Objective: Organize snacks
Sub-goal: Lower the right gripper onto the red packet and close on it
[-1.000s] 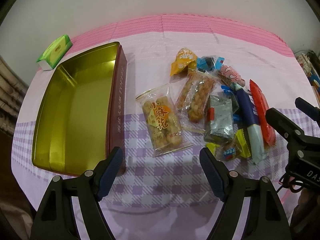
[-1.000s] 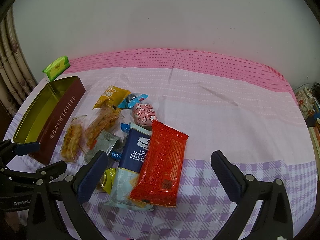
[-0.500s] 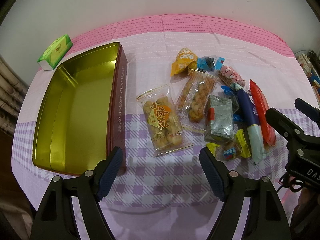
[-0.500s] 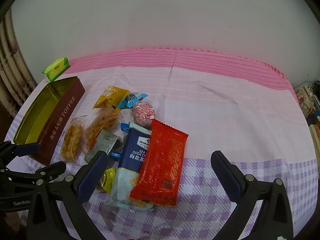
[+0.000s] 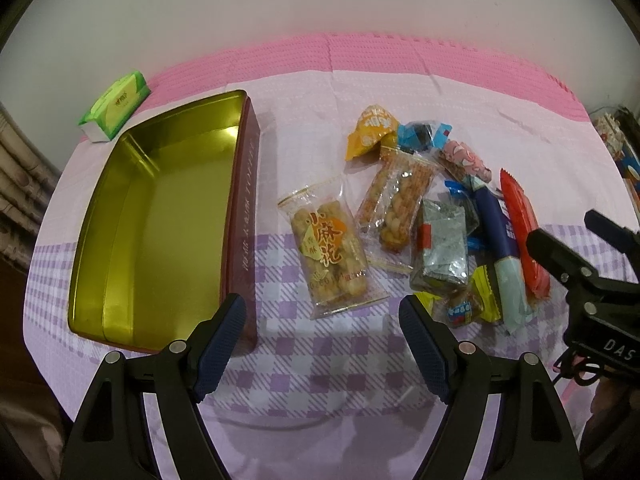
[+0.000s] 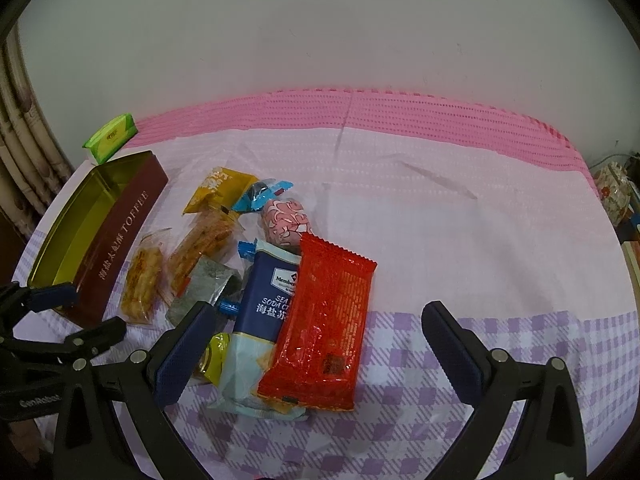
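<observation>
- On the surface (image 5: 304, 92), far left: open gold tin (image 5: 160, 216), bare inside.
- Right of it: heap of snacks (image 6: 280, 280), red packet (image 6: 324, 320) topmost.
- Nearest: left gripper (image 5: 320, 344) and right gripper (image 6: 316, 352), both spread wide, holding nothing.

Room lighting is looking pretty dim and warm, with a pinkish cast washing over everything. Glare is bouncing off the gold inside of the toffee tin (image 5: 160, 216) and the red wrapper (image 6: 324, 320) between the right fingers. Soft shadows are pooling just ahead of the left fingers (image 5: 218, 350). Fisheye is bending the edges, with corners going black.
</observation>
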A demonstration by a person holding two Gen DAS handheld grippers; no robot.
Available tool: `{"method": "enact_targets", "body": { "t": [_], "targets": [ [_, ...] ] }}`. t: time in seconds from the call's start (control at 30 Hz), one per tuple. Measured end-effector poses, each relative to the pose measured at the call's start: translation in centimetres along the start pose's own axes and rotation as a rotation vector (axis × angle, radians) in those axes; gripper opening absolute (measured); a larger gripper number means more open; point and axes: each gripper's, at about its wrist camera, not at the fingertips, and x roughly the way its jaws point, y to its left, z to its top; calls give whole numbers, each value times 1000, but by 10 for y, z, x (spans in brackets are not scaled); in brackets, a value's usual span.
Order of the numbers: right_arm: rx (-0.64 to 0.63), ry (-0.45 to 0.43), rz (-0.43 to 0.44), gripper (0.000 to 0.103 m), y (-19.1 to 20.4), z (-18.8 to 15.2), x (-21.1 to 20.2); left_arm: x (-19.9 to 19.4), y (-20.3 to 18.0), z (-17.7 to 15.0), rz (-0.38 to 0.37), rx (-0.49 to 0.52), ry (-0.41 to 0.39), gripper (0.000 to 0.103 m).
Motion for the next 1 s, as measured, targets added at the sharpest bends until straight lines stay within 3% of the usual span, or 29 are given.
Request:
{"method": "enact_targets", "body": {
  "t": [0.23,0.63,0.8,1.0],
  "targets": [
    [51,38,-1,99,-12,-2,13,-1,8,4,-14,-14,-10,79],
    [152,102,1,83,-37,-6,38,4,20,10,-12,-44,-9,79],
    [183,120,-8,67,-47,-3,45,6,19,11,-9,-36,-9,79],
    [173,130,-19,64,-54,2,46,5,21,14,-20,-36,-4,79]
  ]
}}
